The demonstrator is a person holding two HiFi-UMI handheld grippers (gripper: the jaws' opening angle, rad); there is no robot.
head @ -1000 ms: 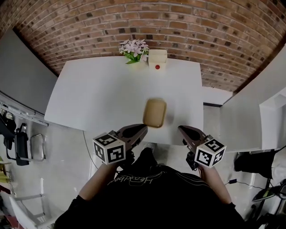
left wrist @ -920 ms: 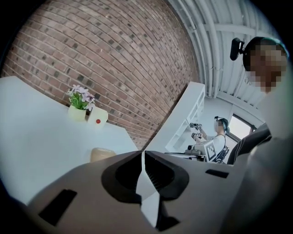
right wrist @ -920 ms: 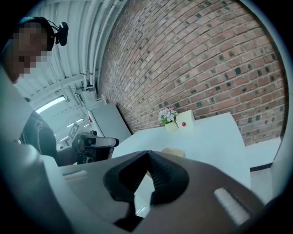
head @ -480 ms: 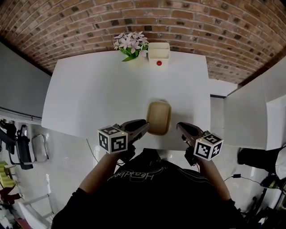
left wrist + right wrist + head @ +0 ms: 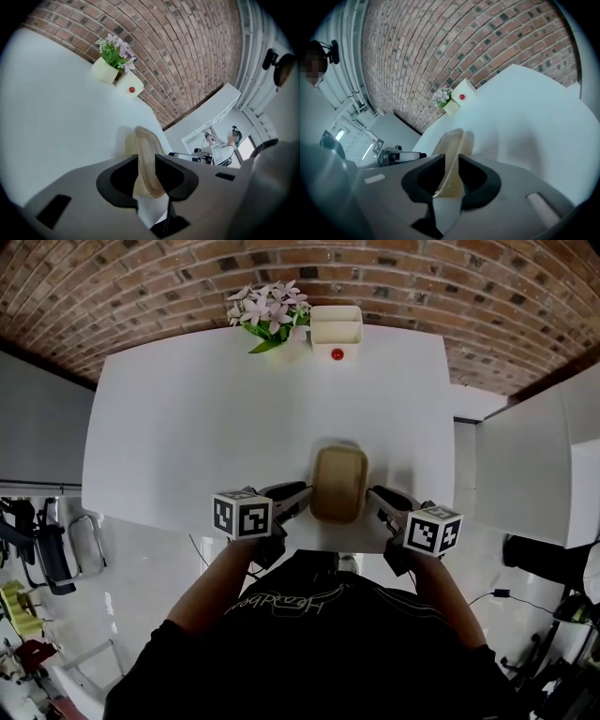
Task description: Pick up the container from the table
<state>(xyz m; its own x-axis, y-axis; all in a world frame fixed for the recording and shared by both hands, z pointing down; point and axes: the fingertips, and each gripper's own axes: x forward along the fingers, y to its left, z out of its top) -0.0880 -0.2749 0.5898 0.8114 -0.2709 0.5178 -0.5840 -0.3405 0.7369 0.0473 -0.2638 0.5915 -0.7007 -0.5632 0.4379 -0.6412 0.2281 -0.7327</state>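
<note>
Since the earlier frame both grippers have come forward to the near edge of the table (image 5: 187, 427) and closed in from either side on the container (image 5: 339, 484). The container lies flat at that near edge, about midway along it.

The left gripper (image 5: 300, 495) has its jaws drawn narrow over the container's left rim, one above and one below it. The right gripper (image 5: 377, 497) bites the right rim in the same way. In both gripper views the thin lip fills the gap between the jaws, so each looks clamped on it, though the container does not appear lifted off the table yet.

It is a shallow tan tray with rounded corners and a thin wall. It is probably light, a little flexible and smooth, so the lip could bend or slip if it is pinched at one point only. Holding opposite rims as now, with the two sides kept level, looks the safest way to raise it.

At the far edge of the table stand a pot of pink flowers (image 5: 267, 310) and a white box (image 5: 336, 329) with a red knob (image 5: 337, 354), well apart from the container. Nothing on the table stands in the way of a straight lift.
</note>
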